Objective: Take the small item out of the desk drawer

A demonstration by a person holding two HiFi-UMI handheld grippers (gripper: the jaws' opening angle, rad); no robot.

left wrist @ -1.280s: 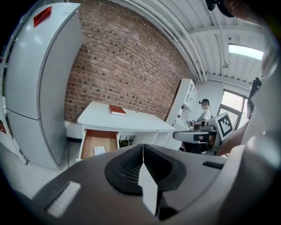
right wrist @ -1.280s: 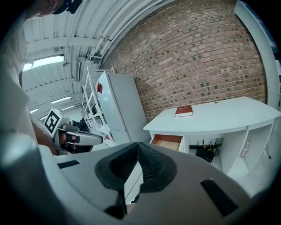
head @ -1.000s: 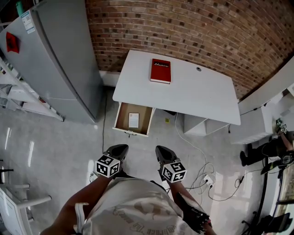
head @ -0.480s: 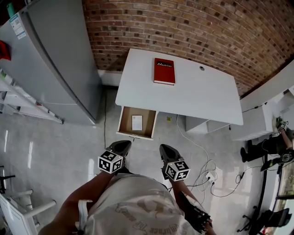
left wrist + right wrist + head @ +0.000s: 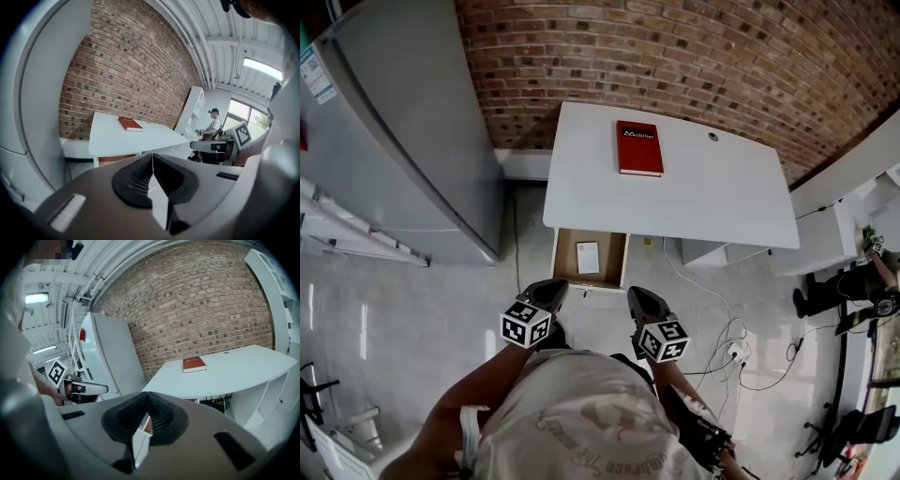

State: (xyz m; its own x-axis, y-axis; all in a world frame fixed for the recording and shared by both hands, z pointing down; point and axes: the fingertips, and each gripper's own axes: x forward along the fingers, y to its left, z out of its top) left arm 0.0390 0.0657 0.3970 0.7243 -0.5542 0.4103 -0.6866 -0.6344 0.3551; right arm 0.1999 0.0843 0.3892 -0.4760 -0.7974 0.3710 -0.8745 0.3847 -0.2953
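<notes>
The left gripper (image 5: pixel 546 292) and right gripper (image 5: pixel 639 299) have neared the open drawer (image 5: pixel 615 260), fingers (image 5: pixel 137 178) closed together, empty.

Both grippers sit side by side, short of the open drawer (image 5: pixel 612 255). The left gripper (image 5: pixel 551 289) is just before its left front corner, the right gripper (image 5: pixel 636 296) just off its right front corner. Both are tilted slightly downward, jaws pressed together, nothing between them. The left forearm (image 5: pixel 464 398) and right forearm (image 5: pixel 689 422) reach toward the drawer.

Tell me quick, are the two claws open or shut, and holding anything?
Left claw: closed, holding nothing.
Right claw: closed, holding nothing.
</notes>
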